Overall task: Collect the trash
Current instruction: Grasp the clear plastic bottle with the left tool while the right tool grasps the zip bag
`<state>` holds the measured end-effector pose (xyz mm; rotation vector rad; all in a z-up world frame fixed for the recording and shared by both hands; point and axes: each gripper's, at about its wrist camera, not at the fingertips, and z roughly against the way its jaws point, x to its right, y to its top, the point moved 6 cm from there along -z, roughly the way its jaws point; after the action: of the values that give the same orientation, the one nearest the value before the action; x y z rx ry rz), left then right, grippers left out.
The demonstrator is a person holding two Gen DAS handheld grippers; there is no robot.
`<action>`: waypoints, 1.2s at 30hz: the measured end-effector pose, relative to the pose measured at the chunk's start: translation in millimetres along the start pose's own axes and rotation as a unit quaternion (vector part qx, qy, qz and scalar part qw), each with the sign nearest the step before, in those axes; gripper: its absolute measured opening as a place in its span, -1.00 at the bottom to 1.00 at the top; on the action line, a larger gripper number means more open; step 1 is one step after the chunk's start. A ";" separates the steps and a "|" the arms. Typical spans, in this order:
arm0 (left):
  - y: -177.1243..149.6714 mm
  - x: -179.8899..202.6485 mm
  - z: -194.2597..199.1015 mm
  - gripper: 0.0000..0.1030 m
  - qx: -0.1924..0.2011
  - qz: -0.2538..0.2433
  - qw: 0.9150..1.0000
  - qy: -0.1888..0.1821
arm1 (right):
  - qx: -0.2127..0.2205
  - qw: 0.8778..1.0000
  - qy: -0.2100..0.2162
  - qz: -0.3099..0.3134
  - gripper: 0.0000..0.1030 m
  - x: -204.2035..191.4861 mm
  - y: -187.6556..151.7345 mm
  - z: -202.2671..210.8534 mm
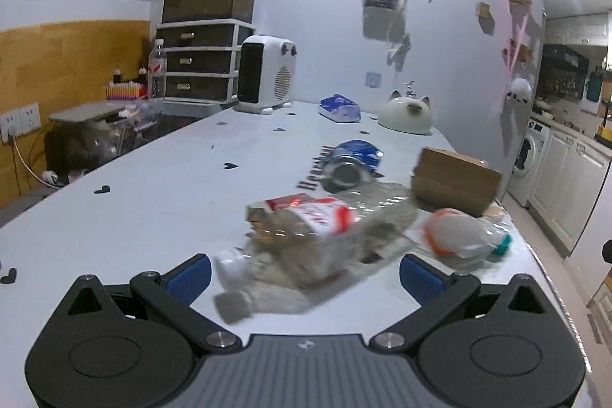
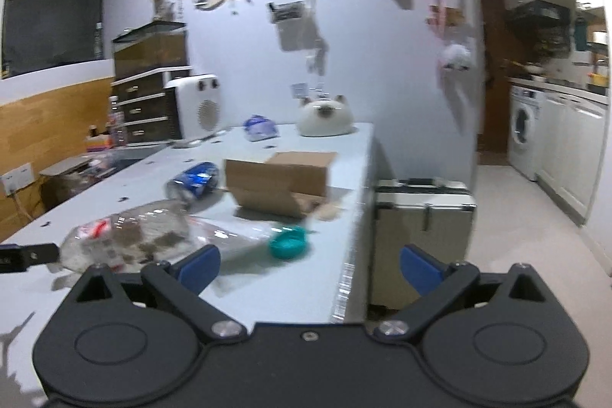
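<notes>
The left gripper (image 1: 305, 272) hangs low over the white table (image 1: 160, 186) with its blue pads (image 1: 190, 276) spread wide and nothing between them. Just ahead, at its twelve o'clock, lies a crushed clear plastic bottle with a red-and-white label (image 1: 306, 236), on its side, white cap toward seven o'clock; the picture is blurred, so the bottle's exact outline is uncertain. At two o'clock from it rests a second clear bottle with a teal cap (image 1: 464, 236), and beyond, at twelve to one o'clock, a dented blue can (image 1: 354, 161) beside a brown cardboard box (image 1: 455, 180).

The right gripper (image 2: 310, 268) is likewise spread and empty, held near the table's right edge, with the teal cap (image 2: 288, 243) just past its left pad at eleven o'clock.

The step in hand appears to be the left gripper's grasp on the labelled bottle. To do it well, the person would likely ease forward until the pads straddle the bottle's body across its narrow width, not its length, then close gently, since thin crushed plastic may squirm or pop sideways. Keeping the pads low near the table should stop the bottle slipping under. The right gripper would do best to stay clear, or take the teal-capped bottle by its neck.
</notes>
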<state>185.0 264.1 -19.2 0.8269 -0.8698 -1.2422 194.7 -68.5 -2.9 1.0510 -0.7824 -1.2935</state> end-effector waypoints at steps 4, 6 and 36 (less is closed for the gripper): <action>3.3 -22.1 -25.5 1.00 -0.001 0.000 1.000 -0.026 | 0.001 1.000 0.013 0.009 0.86 -22.4 4.6 -15.0; 3.4 -29.1 -41.2 1.00 -0.012 -0.001 0.999 -0.046 | 0.000 1.000 0.017 0.016 0.84 -32.7 6.1 -23.0; 21.4 44.9 -34.6 0.74 -0.055 -0.099 0.985 -0.128 | -0.028 0.954 -0.043 0.296 -0.34 -131.8 -7.7 -130.0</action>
<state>230.1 224.5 -10.9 0.6863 -0.9293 -1.5824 291.9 83.9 -43.7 0.6406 -1.0259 -0.8407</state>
